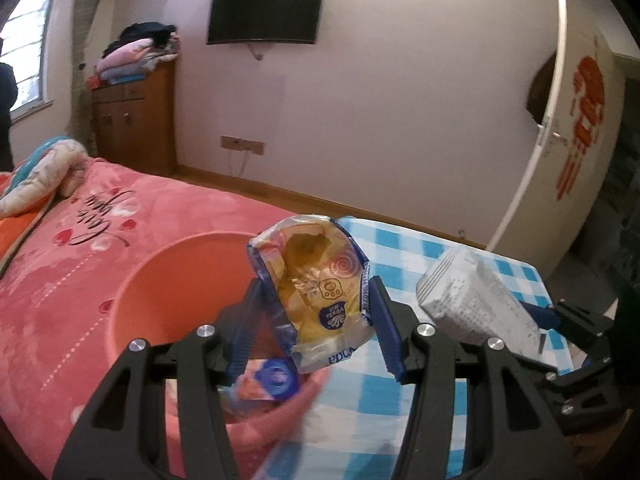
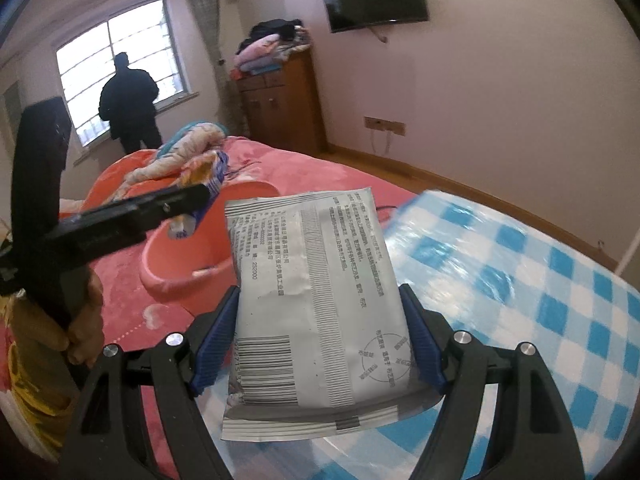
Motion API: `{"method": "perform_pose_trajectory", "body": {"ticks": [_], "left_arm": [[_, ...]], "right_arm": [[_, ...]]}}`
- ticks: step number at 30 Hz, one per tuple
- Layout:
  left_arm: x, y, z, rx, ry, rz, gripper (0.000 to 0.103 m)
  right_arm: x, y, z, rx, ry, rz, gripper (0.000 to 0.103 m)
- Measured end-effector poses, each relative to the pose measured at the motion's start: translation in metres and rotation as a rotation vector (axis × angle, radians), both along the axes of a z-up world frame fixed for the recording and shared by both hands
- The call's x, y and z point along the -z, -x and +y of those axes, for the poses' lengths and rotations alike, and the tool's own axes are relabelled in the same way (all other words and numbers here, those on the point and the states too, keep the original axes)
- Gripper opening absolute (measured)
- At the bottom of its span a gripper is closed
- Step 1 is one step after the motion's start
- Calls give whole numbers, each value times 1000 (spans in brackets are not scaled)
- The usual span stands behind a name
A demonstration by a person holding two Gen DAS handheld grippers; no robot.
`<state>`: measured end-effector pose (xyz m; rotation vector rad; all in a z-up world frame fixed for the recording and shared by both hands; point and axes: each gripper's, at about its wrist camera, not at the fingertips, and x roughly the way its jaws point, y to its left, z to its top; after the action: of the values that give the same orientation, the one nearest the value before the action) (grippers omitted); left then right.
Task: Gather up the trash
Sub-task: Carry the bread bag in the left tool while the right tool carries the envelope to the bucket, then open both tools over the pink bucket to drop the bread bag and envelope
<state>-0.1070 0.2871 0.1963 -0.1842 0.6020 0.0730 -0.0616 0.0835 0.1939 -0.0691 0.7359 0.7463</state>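
The left gripper [image 1: 316, 304] has its jaws closed on a yellow snack wrapper [image 1: 316, 292] above the pink basin [image 1: 168, 280] on the bed [image 1: 60, 280], while the right gripper [image 2: 320, 340] clamps a white packet [image 2: 316, 304] beside it.

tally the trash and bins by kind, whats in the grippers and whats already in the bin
wrappers held: 2, yellow wrapper in left gripper, silver packet in right gripper
wrappers in the bin: 1, blue wrapper
bins: 1, pink bin
total: 4

"250000" on silver packet [image 2: 316, 300]
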Motion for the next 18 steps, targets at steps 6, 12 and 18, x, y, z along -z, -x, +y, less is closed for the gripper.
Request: {"method": "perform_pose_trajectory", "body": {"ticks": [6,12,18], "left_arm": [[10,0,36,-73,12,23,54],[21,-1,65,-122,32,44,54],[31,-6,79,-152,56,62,54]], "right_arm": [[-10,-14,51,-73,0,-16,77],[-14,-31,90,-115,-18,-11,77],[-9,-40,121,-146,-11,2,77]]}}
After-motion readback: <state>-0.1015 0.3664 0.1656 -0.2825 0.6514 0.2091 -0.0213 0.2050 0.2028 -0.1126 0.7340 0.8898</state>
